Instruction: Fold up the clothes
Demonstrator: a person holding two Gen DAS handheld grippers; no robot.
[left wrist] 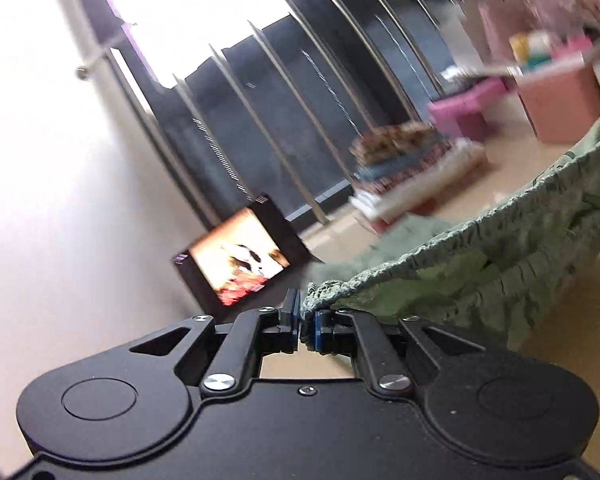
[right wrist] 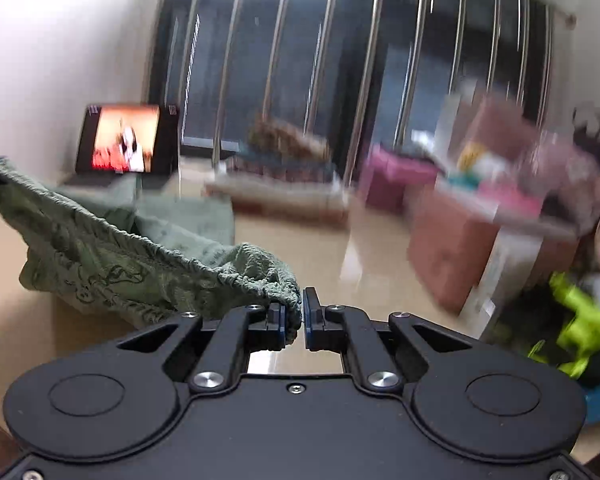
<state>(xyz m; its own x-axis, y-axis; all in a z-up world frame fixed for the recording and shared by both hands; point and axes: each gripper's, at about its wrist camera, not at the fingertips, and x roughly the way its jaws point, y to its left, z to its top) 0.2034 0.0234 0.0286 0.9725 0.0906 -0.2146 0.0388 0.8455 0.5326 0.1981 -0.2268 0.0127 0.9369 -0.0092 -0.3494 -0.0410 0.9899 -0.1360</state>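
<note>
A: Nearest the lenses, the left gripper (left wrist: 301, 322) and right gripper (right wrist: 303, 318) each have their jaws clenched on an end of the gathered waistband of a green garment (right wrist: 99, 264), which hangs slung between them above a tan surface.

B: To do it well, judging by the sag: keep both ends level and taut. Beyond the garment stand a lit tablet (right wrist: 125, 139) and a window grille (right wrist: 364, 60).

We were in a home: a lit screen (right wrist: 125, 139) stood by the far wall, folded bedding (right wrist: 277, 172) lay on the floor, pink boxes (right wrist: 452, 240) right.
</note>
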